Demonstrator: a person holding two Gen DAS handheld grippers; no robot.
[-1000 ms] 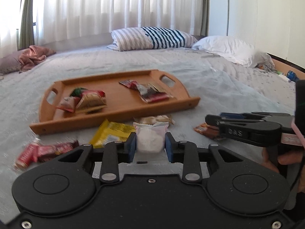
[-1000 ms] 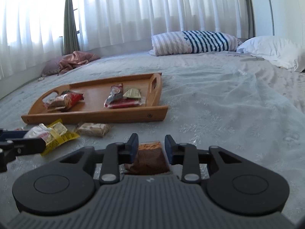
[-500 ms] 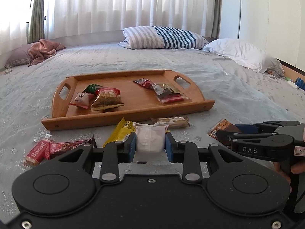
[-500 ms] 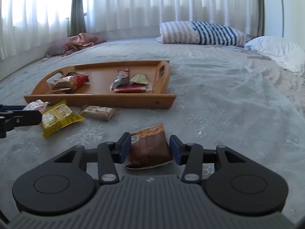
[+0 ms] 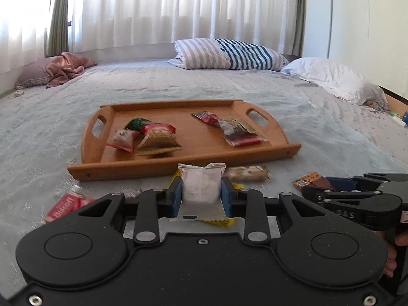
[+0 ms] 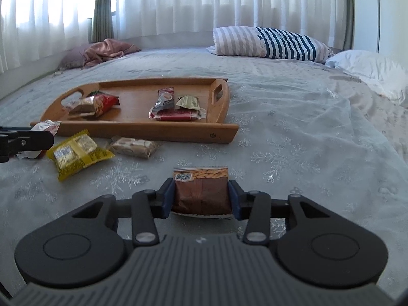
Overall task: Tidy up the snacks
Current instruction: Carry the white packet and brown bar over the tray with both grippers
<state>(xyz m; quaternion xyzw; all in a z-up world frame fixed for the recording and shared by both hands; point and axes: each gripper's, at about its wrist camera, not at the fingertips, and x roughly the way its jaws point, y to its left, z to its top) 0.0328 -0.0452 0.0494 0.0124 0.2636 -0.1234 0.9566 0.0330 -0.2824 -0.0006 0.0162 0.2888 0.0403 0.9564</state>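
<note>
A wooden tray [image 5: 94, 153] [image 6: 224, 132] lies on the bed with several snack packets in two piles. My left gripper [image 5: 201, 191] is shut on a white snack packet [image 5: 201, 183], held above the bed just short of the tray's near edge. My right gripper [image 6: 201, 196] is shut on a brown almond packet [image 6: 201, 191], held low over the bedspread right of the tray. A yellow packet [image 6: 76, 153] and a beige bar [image 6: 132, 146] lie on the bed before the tray. A red Biscoff packet [image 5: 66, 204] lies at lower left.
The grey bedspread [image 6: 306, 140] spreads right of the tray. A striped pillow [image 5: 229, 54] and a white pillow [image 5: 336, 79] lie at the far side. A pink cloth [image 5: 66, 68] lies far left. The right gripper shows in the left wrist view [image 5: 357, 196].
My left gripper has moved nearer the tray with the white packet. My right gripper opened, then closed on the almond packet and rose a little.
</note>
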